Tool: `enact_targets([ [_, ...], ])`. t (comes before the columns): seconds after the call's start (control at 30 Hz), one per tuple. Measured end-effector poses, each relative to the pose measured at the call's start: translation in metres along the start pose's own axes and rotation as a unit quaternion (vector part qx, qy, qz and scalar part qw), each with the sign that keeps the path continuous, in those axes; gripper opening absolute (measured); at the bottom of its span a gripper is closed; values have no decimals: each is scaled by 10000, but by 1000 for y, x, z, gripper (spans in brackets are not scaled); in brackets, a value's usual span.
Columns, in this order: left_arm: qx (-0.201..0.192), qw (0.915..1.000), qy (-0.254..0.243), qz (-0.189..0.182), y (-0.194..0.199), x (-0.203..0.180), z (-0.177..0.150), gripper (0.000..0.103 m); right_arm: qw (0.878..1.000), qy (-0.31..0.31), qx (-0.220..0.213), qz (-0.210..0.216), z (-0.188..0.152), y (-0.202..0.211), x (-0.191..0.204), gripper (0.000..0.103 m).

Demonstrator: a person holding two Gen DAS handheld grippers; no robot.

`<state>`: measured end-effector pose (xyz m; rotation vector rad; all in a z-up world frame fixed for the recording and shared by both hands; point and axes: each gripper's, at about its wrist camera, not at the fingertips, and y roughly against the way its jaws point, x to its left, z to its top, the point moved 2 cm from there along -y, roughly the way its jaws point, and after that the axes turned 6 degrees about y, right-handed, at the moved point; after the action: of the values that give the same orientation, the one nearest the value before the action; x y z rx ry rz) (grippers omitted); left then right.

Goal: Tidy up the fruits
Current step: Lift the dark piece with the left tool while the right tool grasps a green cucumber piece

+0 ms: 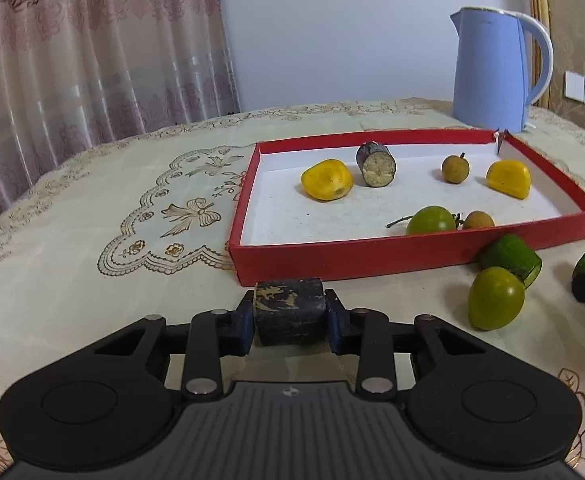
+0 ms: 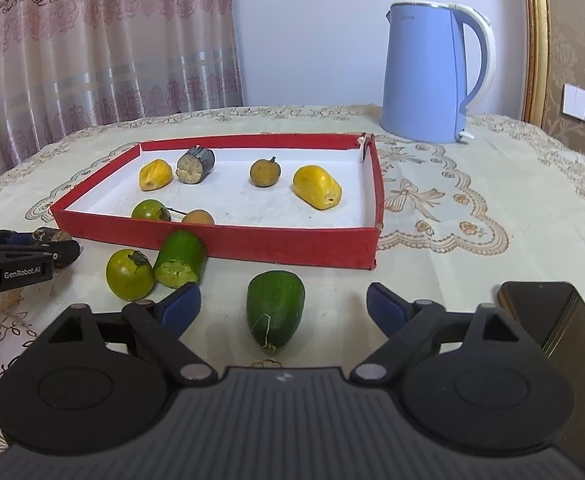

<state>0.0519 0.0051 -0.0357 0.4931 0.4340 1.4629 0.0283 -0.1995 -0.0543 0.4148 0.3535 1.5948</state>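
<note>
The red tray (image 2: pixel 228 246) sits mid-frame in the right wrist view, its near wall low, with bare tablecloth (image 2: pixel 472 280) open at right. Six fruit pieces lie inside; a green tomato (image 2: pixel 129 275) and a cut green piece (image 2: pixel 180 259) crowd its near wall at lower left. The right gripper (image 2: pixel 283 303) stands wide apart around a green fruit chunk (image 2: pixel 275 308), pads clear of it. The left gripper (image 1: pixel 290 317), angled down, is clamped on a dark cane piece (image 1: pixel 290 316) before the tray's near wall. A blue kettle (image 2: pixel 432 76) stands upper right, curtain upper left.

Left gripper (image 1: pixel 290 320) jaws clamped tight and angled downward, right gripper (image 2: pixel 283 300) jaws spread wide.
</note>
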Motion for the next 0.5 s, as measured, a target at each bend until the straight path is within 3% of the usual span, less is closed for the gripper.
enact_targets([
  [0.5,-97,9995,275,-79,9,9,5,33,10000,15,34,-35,0,-2,0,97],
])
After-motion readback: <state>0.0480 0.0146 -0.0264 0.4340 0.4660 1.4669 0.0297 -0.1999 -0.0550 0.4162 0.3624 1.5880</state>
